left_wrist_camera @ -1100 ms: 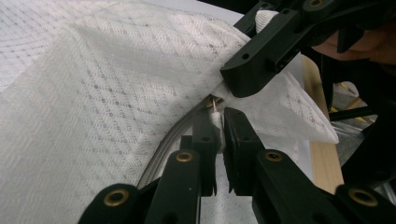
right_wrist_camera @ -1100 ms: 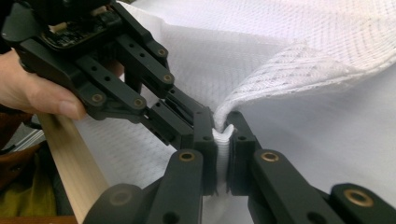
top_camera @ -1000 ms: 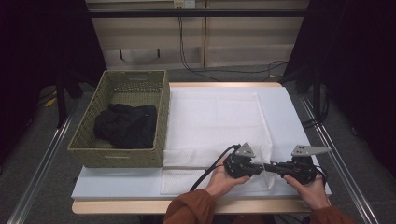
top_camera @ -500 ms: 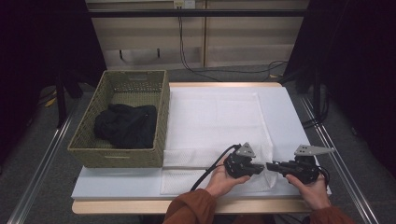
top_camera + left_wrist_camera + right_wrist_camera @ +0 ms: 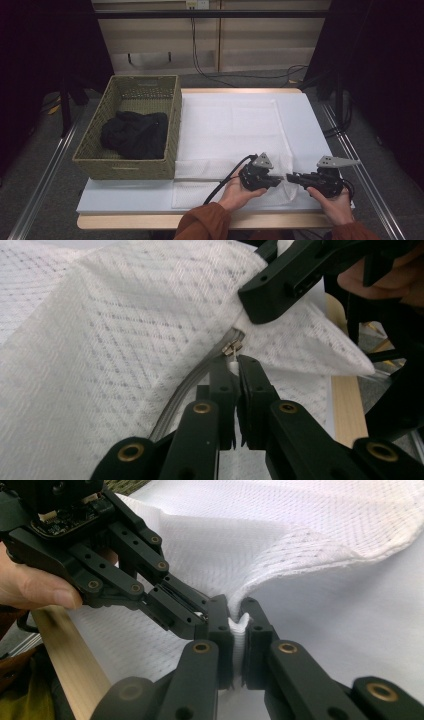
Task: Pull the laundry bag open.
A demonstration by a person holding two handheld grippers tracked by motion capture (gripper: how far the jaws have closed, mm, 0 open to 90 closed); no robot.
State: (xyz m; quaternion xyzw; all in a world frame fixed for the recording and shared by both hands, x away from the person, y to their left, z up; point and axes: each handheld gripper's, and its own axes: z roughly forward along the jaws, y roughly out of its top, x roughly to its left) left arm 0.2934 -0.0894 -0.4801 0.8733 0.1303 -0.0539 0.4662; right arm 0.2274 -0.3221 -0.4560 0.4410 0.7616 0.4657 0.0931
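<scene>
Rust-orange sleeves [image 5: 202, 222], black grippers with brass-coloured screws [image 5: 202, 408], grey three-cornered plates [image 5: 263, 160], and a black cable [image 5: 227, 179].

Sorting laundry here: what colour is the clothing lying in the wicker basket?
Black. The clothing in the basket shows best in the high view.

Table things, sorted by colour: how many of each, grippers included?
White: 1, the mesh zip bag
Black: 3, the left gripper, the right gripper and the dark clothing
Olive-green: 1, the woven basket
Total: 5
</scene>
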